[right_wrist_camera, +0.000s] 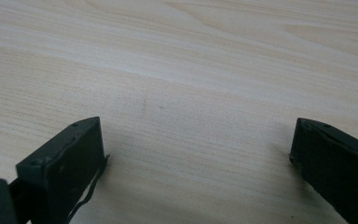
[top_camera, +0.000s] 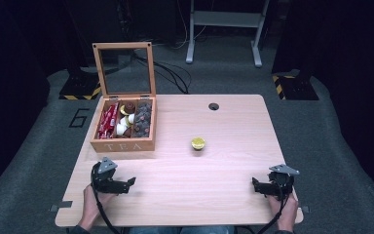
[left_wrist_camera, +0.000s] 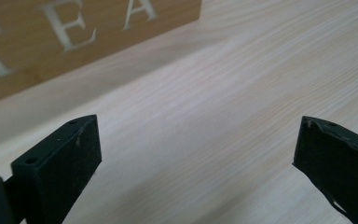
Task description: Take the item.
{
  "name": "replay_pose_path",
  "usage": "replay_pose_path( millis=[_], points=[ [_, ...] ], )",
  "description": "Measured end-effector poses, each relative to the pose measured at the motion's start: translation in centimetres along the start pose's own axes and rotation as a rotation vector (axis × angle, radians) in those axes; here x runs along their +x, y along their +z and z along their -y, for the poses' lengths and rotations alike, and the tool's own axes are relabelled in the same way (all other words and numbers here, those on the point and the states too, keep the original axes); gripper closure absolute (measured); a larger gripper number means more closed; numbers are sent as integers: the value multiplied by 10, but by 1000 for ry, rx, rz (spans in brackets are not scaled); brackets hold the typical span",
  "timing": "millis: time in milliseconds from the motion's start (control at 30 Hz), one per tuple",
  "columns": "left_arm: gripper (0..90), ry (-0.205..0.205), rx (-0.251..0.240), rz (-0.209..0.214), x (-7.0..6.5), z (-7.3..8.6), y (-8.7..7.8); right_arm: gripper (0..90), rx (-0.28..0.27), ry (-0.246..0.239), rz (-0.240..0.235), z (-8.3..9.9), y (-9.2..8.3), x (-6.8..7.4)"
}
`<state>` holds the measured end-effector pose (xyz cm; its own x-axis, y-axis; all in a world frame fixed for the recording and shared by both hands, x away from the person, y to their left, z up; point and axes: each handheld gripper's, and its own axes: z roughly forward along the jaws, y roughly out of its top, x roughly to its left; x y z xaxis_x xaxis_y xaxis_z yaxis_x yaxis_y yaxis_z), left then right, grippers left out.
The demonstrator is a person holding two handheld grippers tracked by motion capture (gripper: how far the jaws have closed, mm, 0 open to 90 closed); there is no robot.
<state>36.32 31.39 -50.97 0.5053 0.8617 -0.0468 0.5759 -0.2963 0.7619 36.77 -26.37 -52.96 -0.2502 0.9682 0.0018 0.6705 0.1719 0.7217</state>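
A wooden box marked TEA (top_camera: 122,145) stands on the left part of the light wooden table (top_camera: 214,170) with its glass lid (top_camera: 125,68) raised. Inside lie red packets, white and brown capsules and dark capsules. A single yellow capsule (top_camera: 198,143) sits alone near the table's middle. My left gripper (top_camera: 129,183) rests low at the front left, just in front of the box. In the left gripper view it (left_wrist_camera: 198,140) is open over bare wood, with the box front (left_wrist_camera: 74,32) close ahead. My right gripper (top_camera: 255,185) lies at the front right, and it (right_wrist_camera: 198,140) is open with nothing between its fingers.
A round cable hole (top_camera: 214,106) sits near the table's far edge. Beyond the table are a grey floor, cables and a metal stand (top_camera: 224,29). Bare tabletop stretches between the two grippers and around the yellow capsule.
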Motion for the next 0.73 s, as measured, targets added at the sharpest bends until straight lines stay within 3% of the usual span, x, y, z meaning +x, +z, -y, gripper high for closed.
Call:
replay_pose_path(
  millis=[67, 233, 400, 533, 733],
  points=[
    [1, -16, 26, -19, 7, 12, -1, 22, 0, 1, 1, 0, 0, 0],
    [0, -38, 47, -33, 15, 25, 1, 21, 0, 1, 1, 0, 0, 0],
    [0, -31, 46, -49, 16, 26, 1, 22, -1, 1, 1, 0, 0, 0],
    [0, 6, 66, -74, 12, 25, 3, 22, 0, 1, 2, 0, 0, 0],
    [0, -3, 67, -79, 12, 25, 4, 21, -1, 1, 2, 0, 0, 0]
  ],
)
